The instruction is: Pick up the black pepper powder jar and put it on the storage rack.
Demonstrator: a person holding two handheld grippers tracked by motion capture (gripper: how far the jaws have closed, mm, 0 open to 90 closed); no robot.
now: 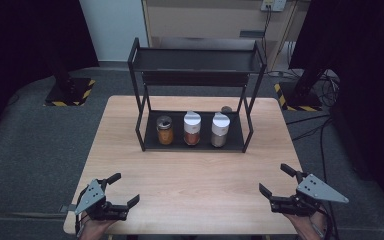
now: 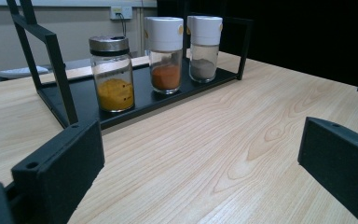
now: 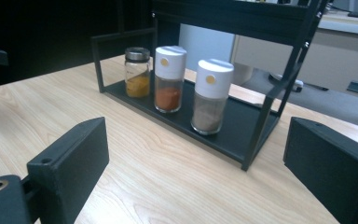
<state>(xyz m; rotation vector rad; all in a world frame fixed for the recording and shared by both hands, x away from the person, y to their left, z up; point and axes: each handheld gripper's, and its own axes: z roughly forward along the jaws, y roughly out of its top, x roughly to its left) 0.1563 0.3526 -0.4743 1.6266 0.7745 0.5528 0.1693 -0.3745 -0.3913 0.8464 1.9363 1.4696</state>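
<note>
A black two-tier rack (image 1: 195,145) stands at the far middle of the wooden table (image 1: 190,175). On its lower shelf three spice jars stand in a row: a metal-lidded jar of yellow powder (image 1: 164,130) (image 2: 112,74) (image 3: 137,72), a white-capped jar of orange powder (image 1: 192,128) (image 2: 166,53) (image 3: 168,79), and a white-capped jar of grey-brown powder (image 1: 220,130) (image 2: 204,49) (image 3: 211,95). My left gripper (image 1: 124,189) (image 2: 200,158) rests open at the near left corner. My right gripper (image 1: 276,180) (image 3: 196,154) is open at the near right, with nothing between its jaws.
The rack's upper shelf (image 1: 197,60) is bare. A small dark round object (image 1: 226,109) lies on the table behind the rack's right side. Dark stands with hazard-striped bases (image 1: 70,92) sit on the floor beyond the table, with cables at the right.
</note>
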